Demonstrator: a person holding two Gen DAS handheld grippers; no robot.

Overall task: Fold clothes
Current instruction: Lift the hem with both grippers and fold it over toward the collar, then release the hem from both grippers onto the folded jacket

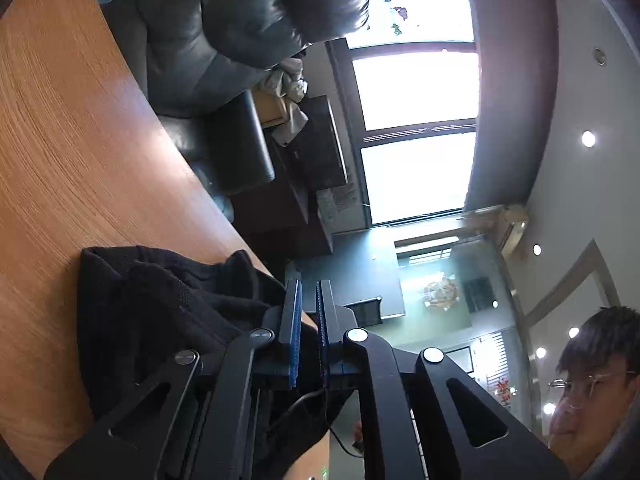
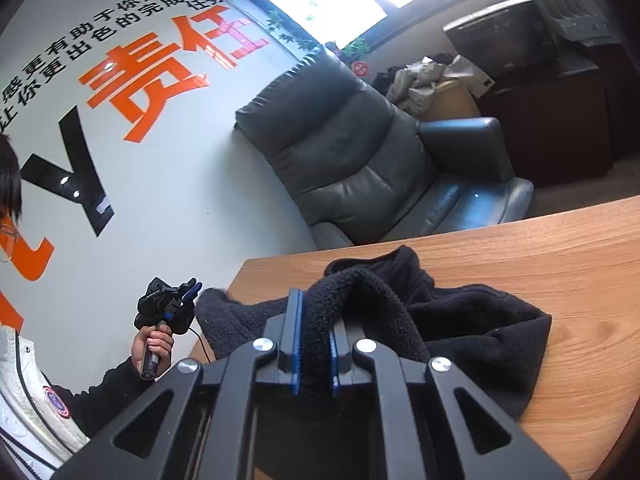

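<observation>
A black fleece garment (image 2: 472, 320) lies bunched on the wooden table (image 2: 540, 248) near its corner. My right gripper (image 2: 315, 300) is shut on a thick fold of the fleece and holds it raised above the table. My left gripper (image 1: 307, 292) is rolled sideways just off the table's edge, with a narrow gap between its blue pads and nothing between them. The garment (image 1: 160, 304) lies beside it on the table (image 1: 72, 140). The left gripper also shows in the right wrist view (image 2: 192, 286), held in a hand left of the garment's edge.
A grey leather armchair (image 2: 360, 160) stands behind the table. Pale clothes (image 2: 428, 80) are piled on a box beside a dark cabinet (image 2: 560, 112). A second person's face (image 1: 592, 380) is at the lower right of the left wrist view. Bright windows (image 1: 416, 92) are behind.
</observation>
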